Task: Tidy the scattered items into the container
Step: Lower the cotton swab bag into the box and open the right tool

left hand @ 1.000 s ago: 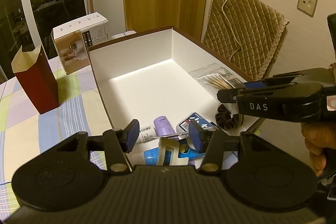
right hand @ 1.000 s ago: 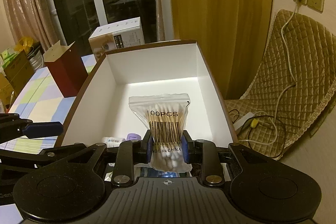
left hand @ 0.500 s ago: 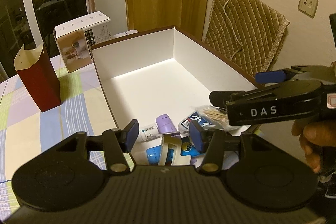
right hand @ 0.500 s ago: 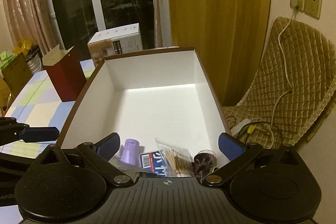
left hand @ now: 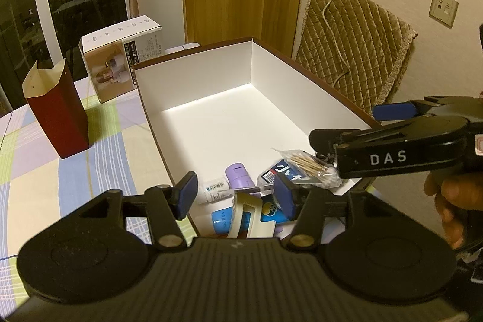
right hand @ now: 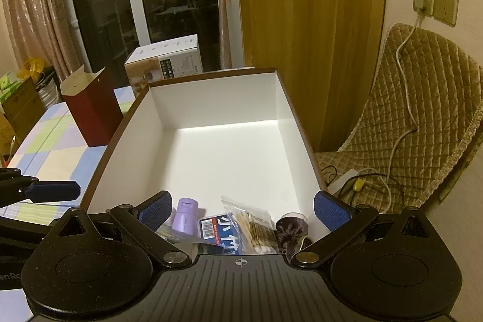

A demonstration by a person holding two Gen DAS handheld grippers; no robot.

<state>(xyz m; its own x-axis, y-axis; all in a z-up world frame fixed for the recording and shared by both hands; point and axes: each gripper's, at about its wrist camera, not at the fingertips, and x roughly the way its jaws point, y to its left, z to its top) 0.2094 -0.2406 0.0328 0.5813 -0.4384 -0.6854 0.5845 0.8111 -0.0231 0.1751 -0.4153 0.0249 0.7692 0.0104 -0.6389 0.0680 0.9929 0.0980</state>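
White box takes the cotton swab bag, released a second ago.
Right gripper spread wide, empty; left gripper opening, empty.

Both wrist views angled down, close over the near end of the box, each past its own tongs. Left view from lower left, right tongs at frame right. Shared: box, red bag, carton.
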